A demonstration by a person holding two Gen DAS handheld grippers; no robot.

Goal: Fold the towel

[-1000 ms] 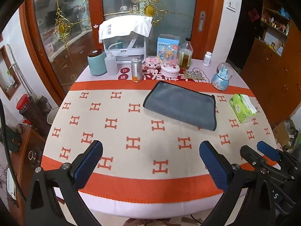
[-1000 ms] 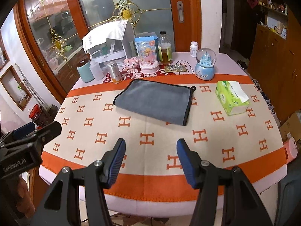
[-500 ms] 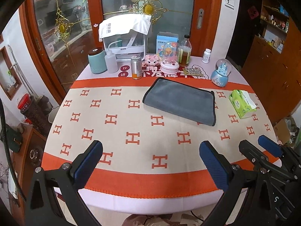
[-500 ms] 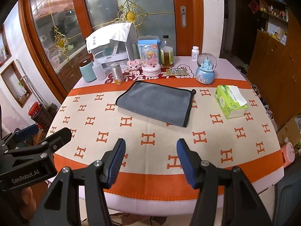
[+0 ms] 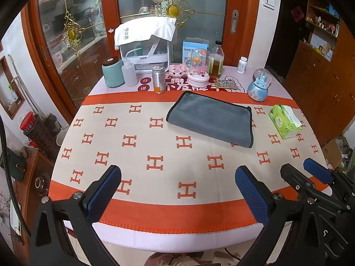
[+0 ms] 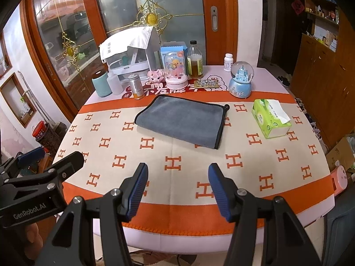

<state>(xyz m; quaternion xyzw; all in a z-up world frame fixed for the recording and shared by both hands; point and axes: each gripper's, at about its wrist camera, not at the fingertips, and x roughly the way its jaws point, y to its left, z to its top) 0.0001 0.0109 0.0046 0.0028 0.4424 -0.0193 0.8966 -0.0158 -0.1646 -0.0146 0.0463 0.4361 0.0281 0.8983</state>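
Both my tongs, left (image 5: 177, 190) and right (image 6: 177, 190), hang spread apart and empty over the desk (image 5: 168, 199) edge; towel (image 5: 210, 118) lies folded at 12 o'clock.

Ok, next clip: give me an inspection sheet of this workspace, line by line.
Surface: round table under an orange-bordered H-pattern cloth, flat.
Job's things: grey towel lying flat past the middle, black-edged, seemingly folded over once, untouched.
Clutter: tissue pack right of the towel; snow globe, oil bottle, can, teal canister and dish rack along the far edge.
Grippers: left claw and right claw both open, empty, held over the near edge.
Cables: nothing seen on the table.
Surroundings: glass doors behind, wooden cabinets to the right.
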